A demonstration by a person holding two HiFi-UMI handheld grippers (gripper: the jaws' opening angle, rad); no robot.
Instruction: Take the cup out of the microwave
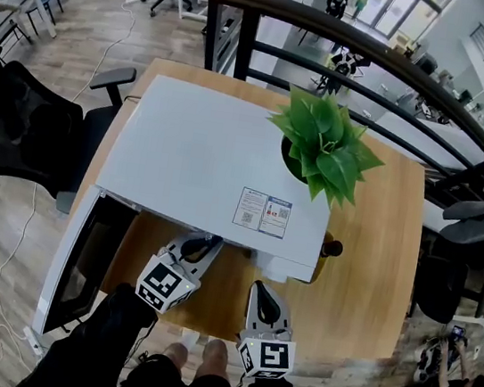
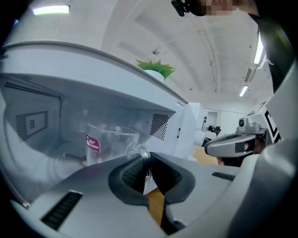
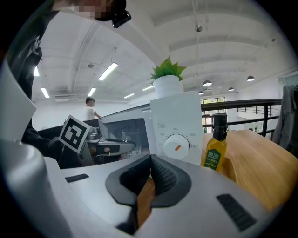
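Note:
A clear glass cup (image 2: 109,142) with a red label and a side handle stands just inside the white microwave (image 1: 203,155), whose door (image 1: 88,260) hangs open at the left. My left gripper (image 2: 145,160) reaches into the oven's mouth and is shut on the cup's handle. From above, its tips (image 1: 201,247) disappear under the microwave's front edge. The right gripper view shows the cup (image 3: 128,139) beside the left gripper's body. My right gripper (image 3: 150,174) is shut and holds nothing, hanging in front of the control panel (image 3: 177,135), also seen from above (image 1: 261,297).
A potted green plant (image 1: 326,147) sits on top of the microwave at the right. An olive oil bottle (image 3: 215,144) stands on the wooden table (image 1: 377,253) right of the panel. A black office chair (image 1: 17,127) is at the left, a railing (image 1: 378,64) behind.

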